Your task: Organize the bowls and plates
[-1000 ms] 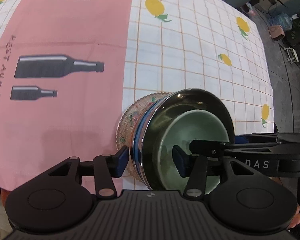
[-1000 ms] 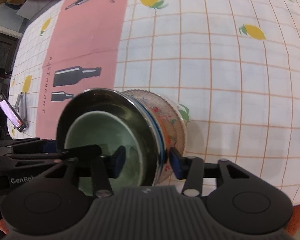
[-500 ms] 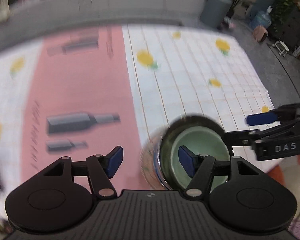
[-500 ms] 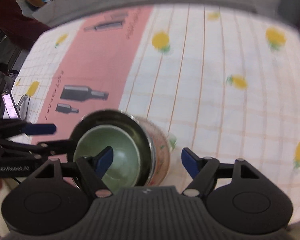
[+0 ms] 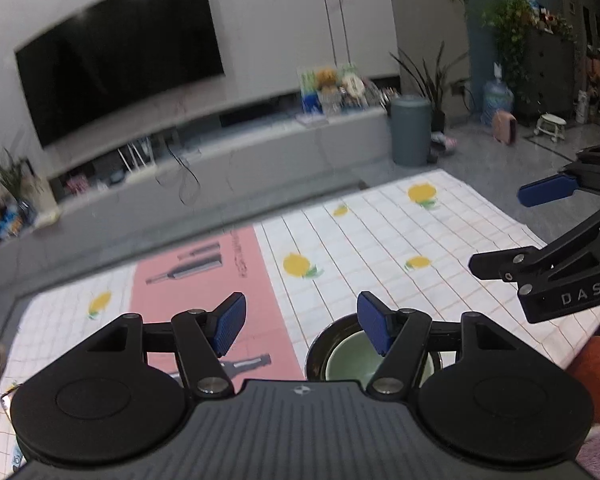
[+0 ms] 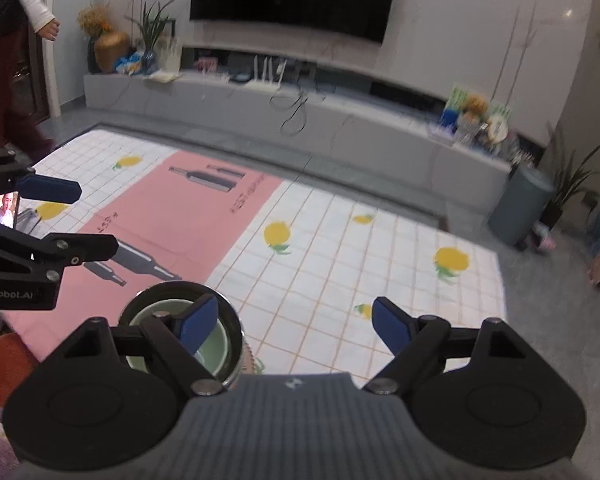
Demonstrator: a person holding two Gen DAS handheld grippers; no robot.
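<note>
While both stand clear, left hand-held gripper (image 5: 300,326) apart, right hand-held gripper (image 6: 294,326) opening, empty, one green bowl (image 6: 216,350) in one steel bowl (image 6: 230,312)

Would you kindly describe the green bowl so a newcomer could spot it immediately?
Find the lemon-print tablecloth with its pink strip. At its near edge stands a dish stack; the green bowl nests inside the shiny steel bowl, the only pale green piece there.
</note>
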